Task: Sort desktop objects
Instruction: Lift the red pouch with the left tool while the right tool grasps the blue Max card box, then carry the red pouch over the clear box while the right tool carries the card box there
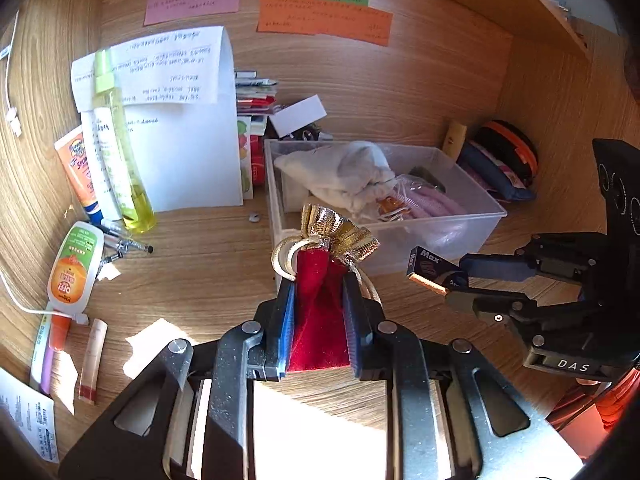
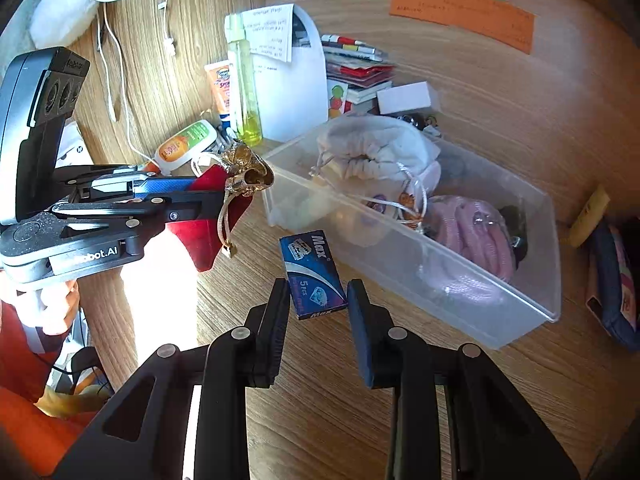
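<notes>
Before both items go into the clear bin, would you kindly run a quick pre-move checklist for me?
1. Left hand-held gripper clamps the red velvet pouch: ok.
2. Right hand-held gripper holds the blue Max blade box: ok in the left view; contact unclear in its own.
3. Clear plastic bin uncovered: ok.
4. Free room inside the bin: cannot tell, the white drawstring bag fills much.
5. Pouch cord dangling: not ok.
</notes>
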`<state>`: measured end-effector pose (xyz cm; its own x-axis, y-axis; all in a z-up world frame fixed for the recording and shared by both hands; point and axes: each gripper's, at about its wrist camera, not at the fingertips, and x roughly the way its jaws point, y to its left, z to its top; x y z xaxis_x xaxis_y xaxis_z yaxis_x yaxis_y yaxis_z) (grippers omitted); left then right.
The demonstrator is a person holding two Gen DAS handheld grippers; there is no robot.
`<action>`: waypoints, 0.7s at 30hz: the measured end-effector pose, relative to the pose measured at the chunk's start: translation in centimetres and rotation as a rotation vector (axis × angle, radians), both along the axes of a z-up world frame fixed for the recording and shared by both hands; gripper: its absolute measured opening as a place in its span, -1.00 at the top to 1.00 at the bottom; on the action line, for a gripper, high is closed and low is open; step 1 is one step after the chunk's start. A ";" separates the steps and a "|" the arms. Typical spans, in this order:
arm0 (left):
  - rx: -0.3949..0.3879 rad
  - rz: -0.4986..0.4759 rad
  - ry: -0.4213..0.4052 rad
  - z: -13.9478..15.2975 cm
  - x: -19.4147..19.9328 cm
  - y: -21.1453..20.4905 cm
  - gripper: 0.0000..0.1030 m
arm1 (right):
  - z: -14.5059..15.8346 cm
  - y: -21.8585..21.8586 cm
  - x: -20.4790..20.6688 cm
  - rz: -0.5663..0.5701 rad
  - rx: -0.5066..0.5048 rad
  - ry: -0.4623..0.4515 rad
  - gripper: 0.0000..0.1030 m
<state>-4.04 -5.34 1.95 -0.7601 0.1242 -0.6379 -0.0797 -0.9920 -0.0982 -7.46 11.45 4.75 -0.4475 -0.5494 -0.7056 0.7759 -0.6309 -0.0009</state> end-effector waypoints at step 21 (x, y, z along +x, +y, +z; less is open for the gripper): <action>-0.052 -0.137 0.083 4.6 -8.1 6.9 0.58 | 2.9 6.2 -6.5 -0.200 -0.067 0.057 0.48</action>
